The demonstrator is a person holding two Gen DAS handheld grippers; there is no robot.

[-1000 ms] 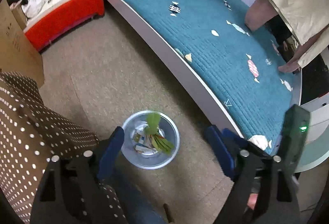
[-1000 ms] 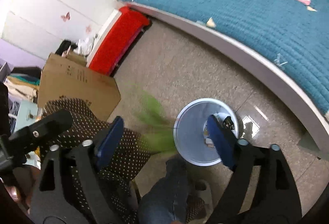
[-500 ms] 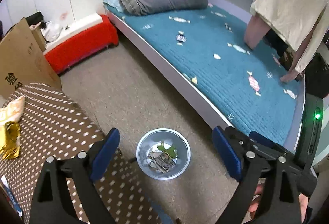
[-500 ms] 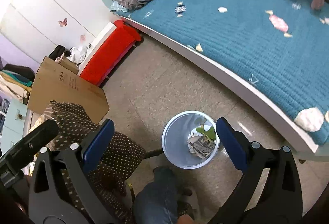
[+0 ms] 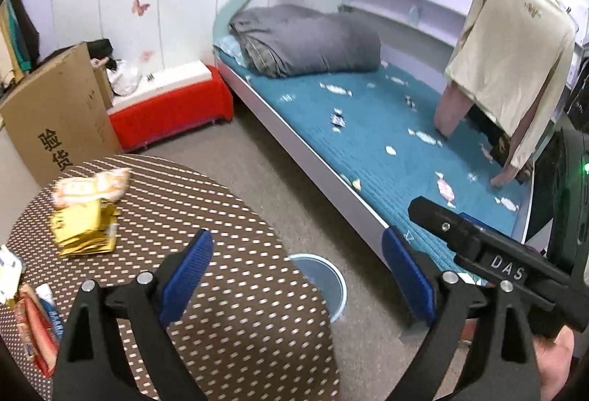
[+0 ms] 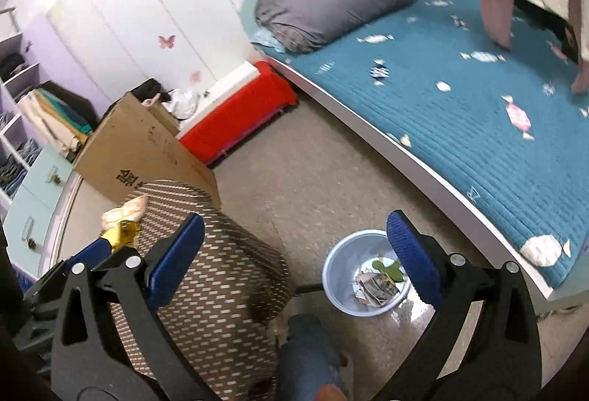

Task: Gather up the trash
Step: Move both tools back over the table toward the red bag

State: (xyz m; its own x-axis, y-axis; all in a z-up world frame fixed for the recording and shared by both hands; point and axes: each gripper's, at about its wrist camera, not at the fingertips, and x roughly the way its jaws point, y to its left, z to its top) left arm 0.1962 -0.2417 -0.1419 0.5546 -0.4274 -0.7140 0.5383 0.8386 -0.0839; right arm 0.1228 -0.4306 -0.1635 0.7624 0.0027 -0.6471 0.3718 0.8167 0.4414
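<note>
- Blue pads line both of my grippers: the left gripper [image 5: 296,275] has just been spreading and is released, with nothing between its jaws.
- My right gripper [image 6: 294,253] has also just widened; it is spread wide and holds nothing.
- One pale blue bin [image 6: 340,266] stands on the floor between the table and the bed, and it holds one green scrap [image 6: 386,268] and crumpled paper [image 6: 373,287].
- One round table [image 5: 228,290] with a brown dotted cloth sits just beside the bin, its edge hiding part of the rim in the left view.
- On the table, two wrappers lie touching: one gold wrapper [image 5: 86,228] and one orange-and-white wrapper [image 5: 92,185] behind it.
- At the table's near left edge lie more packets [image 5: 33,320]; they are too cut off for me to count.
- One bed [image 5: 386,128] with a teal cover bears one grey duvet [image 5: 305,40].
- One cardboard box [image 5: 55,121] and one red bench [image 5: 173,110] stand by the wall.
</note>
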